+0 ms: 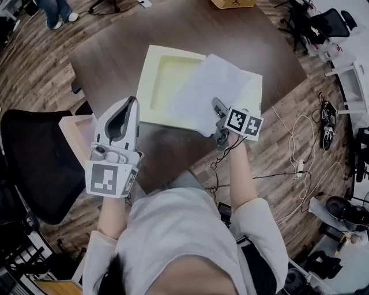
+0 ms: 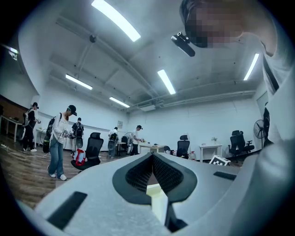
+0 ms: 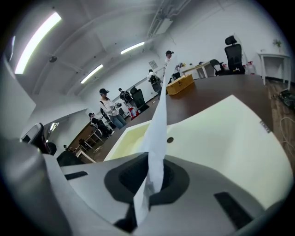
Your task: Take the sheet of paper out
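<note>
A pale yellow file case (image 1: 164, 80) lies open on the dark brown table (image 1: 109, 57). A white sheet of paper (image 1: 210, 92) slants over the case's right half, lifted at its near corner. My right gripper (image 1: 218, 124) is shut on that corner. In the right gripper view the paper (image 3: 159, 115) stands on edge between the jaws of the right gripper (image 3: 156, 159), with the case (image 3: 221, 138) behind it. My left gripper (image 1: 132, 102) hangs over the table's near left edge, apart from the case. In its own view the left gripper (image 2: 152, 156) is shut and holds nothing.
A wooden box (image 1: 233, 3) sits at the table's far edge. A black chair (image 1: 34, 167) and a pale stool (image 1: 75, 135) stand left of me. Cables (image 1: 300, 167) trail over the wood floor at the right. Several people (image 2: 60, 138) stand far off.
</note>
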`<move>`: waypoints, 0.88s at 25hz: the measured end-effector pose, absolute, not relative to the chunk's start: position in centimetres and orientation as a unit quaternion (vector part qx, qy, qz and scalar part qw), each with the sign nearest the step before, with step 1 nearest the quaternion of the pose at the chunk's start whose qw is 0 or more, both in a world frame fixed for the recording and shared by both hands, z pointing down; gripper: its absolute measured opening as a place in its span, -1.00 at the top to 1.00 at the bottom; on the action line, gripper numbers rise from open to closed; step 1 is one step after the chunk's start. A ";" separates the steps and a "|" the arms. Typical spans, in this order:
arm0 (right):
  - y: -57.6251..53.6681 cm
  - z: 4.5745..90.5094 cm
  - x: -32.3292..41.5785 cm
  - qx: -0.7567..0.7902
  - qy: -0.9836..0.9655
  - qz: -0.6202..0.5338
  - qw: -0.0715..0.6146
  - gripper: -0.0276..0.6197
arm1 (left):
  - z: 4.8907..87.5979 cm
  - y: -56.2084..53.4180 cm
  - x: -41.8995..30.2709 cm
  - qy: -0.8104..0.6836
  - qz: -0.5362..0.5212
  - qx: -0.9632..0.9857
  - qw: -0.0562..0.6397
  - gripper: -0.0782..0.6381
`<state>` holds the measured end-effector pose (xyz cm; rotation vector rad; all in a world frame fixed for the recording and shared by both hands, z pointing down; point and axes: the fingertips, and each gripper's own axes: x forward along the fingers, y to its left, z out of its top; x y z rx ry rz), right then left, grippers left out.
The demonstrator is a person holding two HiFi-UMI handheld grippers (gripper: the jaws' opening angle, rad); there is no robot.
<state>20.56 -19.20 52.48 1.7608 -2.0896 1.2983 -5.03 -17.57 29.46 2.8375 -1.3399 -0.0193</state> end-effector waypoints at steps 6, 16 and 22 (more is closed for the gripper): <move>-16.9 49.1 21.1 0.626 -0.694 0.348 0.071 0.87 | 28.7 -16.4 -4.6 -0.399 -0.012 0.917 -0.004 0.76; -13.4 43.9 20.9 0.681 -0.687 0.239 0.087 0.87 | 27.7 -14.6 -4.3 -0.356 -0.025 0.934 -0.013 0.76; -11.0 41.0 20.7 0.701 -0.679 0.199 0.089 0.87 | 26.8 -13.7 -3.7 -0.330 -0.030 0.943 -0.017 0.76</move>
